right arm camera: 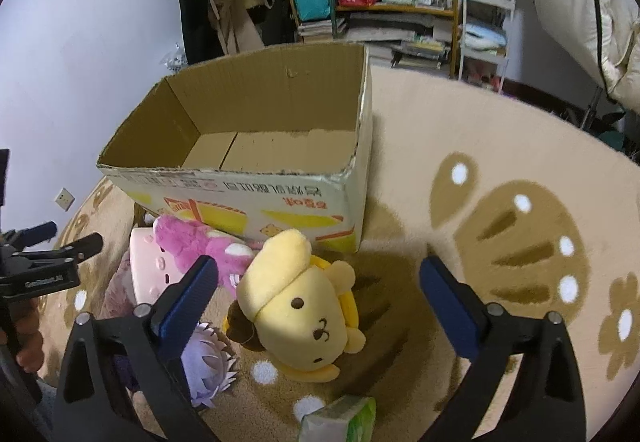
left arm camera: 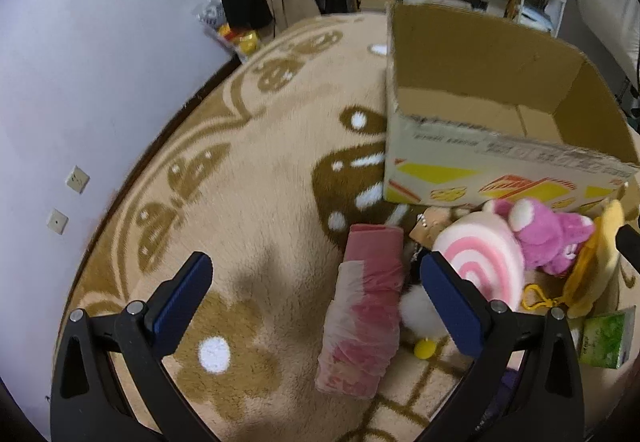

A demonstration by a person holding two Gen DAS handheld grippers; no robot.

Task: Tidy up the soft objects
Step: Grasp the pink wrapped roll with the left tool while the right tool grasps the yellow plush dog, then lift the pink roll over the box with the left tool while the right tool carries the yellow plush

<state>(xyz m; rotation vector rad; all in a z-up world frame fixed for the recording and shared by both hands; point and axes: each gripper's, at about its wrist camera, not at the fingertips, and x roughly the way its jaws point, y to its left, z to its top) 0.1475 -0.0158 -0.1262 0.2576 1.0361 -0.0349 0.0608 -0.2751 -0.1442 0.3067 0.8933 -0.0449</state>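
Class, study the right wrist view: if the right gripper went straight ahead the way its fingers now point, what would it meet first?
Most likely the yellow dog plush, which lies on the rug between the open fingers of the right gripper and just ahead of them. The cardboard box stands behind it. Depth is hard to judge in a fisheye view.

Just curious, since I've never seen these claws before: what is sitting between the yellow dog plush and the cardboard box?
In the right wrist view, the pink plush lies at the foot of the cardboard box, left of the yellow dog plush; otherwise, only carpet.
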